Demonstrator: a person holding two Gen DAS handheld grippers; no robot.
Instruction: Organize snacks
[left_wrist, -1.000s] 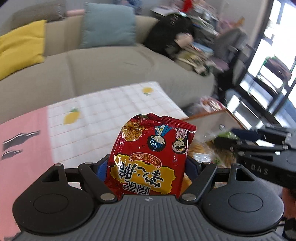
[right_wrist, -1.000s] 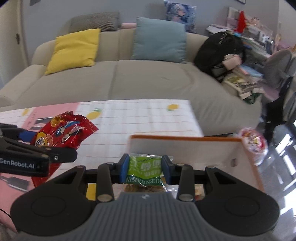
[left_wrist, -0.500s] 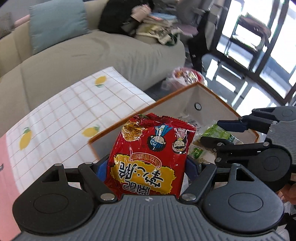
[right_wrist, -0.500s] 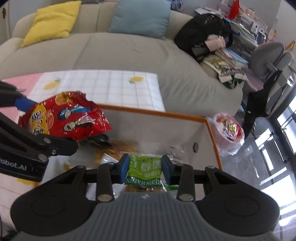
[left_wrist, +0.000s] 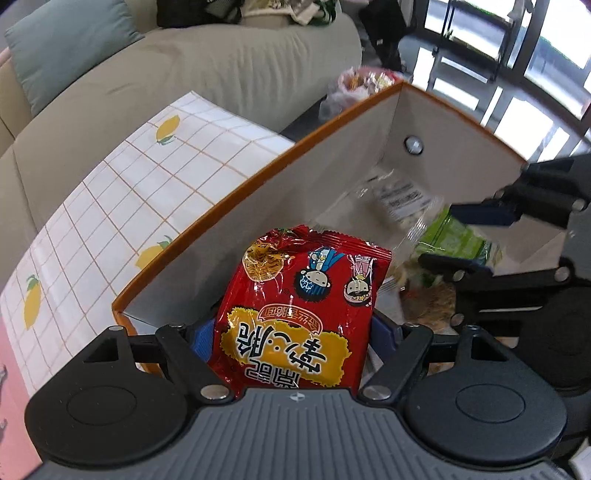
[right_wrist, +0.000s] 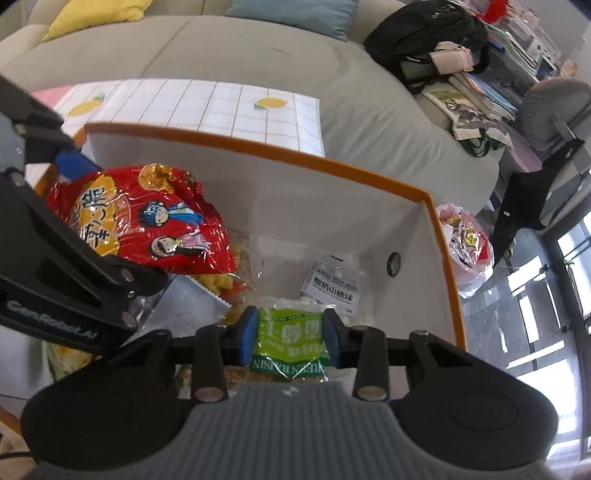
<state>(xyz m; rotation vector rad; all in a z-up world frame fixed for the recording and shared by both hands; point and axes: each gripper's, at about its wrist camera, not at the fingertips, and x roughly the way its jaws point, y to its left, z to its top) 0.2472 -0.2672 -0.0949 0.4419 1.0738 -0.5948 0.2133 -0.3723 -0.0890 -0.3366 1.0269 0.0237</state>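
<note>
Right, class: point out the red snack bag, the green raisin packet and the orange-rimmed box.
red snack bag (left_wrist: 295, 314), left wrist view, on its printed front.
green raisin packet (right_wrist: 290, 341), right wrist view, on its front between the blue pads.
orange-rimmed box (right_wrist: 332, 210), right wrist view, on the bare white inner wall.

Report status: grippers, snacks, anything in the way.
Left gripper shut on red snack bag. Right gripper shut on green raisin pack. Both over orange-rimmed box; path clear.

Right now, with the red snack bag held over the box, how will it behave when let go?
The red snack bag looks puffy and crinkly, so probably light and floppy. Its glossy film may slide on the packets in the box. The left gripper pinches only its lower end.
</note>
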